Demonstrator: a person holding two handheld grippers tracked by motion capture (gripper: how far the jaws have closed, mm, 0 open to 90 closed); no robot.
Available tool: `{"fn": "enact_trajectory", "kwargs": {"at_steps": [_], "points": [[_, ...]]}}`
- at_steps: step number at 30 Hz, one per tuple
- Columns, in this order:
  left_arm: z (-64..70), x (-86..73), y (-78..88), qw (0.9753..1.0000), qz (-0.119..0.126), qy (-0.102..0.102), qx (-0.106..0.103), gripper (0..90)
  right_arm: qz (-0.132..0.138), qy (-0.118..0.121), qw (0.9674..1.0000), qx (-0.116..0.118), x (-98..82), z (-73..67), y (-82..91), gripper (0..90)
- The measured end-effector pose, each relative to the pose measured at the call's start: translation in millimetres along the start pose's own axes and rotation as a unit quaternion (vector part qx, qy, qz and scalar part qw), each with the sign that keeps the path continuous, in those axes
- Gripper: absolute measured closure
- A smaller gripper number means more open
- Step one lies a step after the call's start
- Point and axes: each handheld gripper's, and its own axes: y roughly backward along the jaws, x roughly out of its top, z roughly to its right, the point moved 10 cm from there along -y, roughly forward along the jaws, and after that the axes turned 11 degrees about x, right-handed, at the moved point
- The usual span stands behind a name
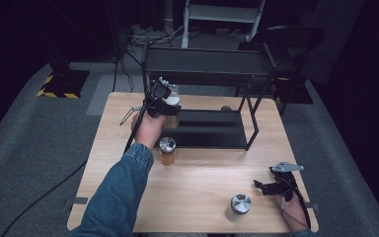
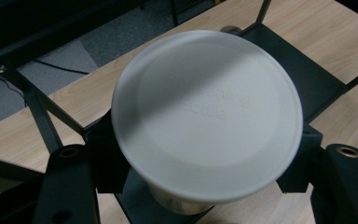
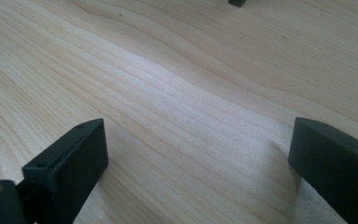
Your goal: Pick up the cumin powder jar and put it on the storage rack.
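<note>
Left gripper [image 2: 200,172] fingers clamp the white-lidded jar [image 2: 207,112] below its lid; probably light, slippery. Right gripper [image 3: 198,158] fingers wide.

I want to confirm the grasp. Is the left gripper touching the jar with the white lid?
Touching. In the left gripper view, the left gripper has both black jaws pressed against the sides of the jar, just beneath its white lid.

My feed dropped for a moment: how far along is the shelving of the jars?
None looks shelved yet. In hand: the left tongs grip a white-lidded jar by the lower shelf. Left: two metal-lidded jars stand on the table; the right tongs are open and empty.
</note>
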Motion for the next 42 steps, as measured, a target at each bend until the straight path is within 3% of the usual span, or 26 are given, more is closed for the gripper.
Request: {"fn": "enact_trajectory", "kwargs": {"at_steps": [5, 11, 23, 29, 34, 42], "points": [[-0.8, -2.5, -20.5, 0.9998, -0.016, 0.01, 0.002, 33.6, 0.0, 0.0, 1.0, 0.0, 0.0, 0.0, 0.0, 4.5], [-2.5, -5.4, -40.7, 0.999, -0.037, 0.008, 0.022, 33.6, 0.0, 0.0, 1.0, 0.0, 0.0, 0.0, 0.0, 4.6], [0.5, -3.7, -69.6, 0.9971, -0.075, 0.007, 0.016, 33.6, 0.0, 0.0, 1.0, 0.001, 0.0, 0.2, 0.0, 4.6], [6.5, -0.4, -81.1, 0.9945, -0.102, 0.001, 0.022, 33.5, 0.0, 0.0, 1.0, 0.001, 0.1, 0.3, 0.0, 4.6], [8.2, 0.9, -85.1, 0.9937, -0.109, -0.007, 0.027, 33.6, 0.0, 0.001, 1.0, 0.001, 0.1, 0.2, 0.0, 4.6], [4.5, -1.0, -89.2, 0.9926, -0.118, -0.002, 0.029, 33.5, 0.0, 0.0, 1.0, 0.001, 0.0, 0.3, 0.0, 4.6]]}}
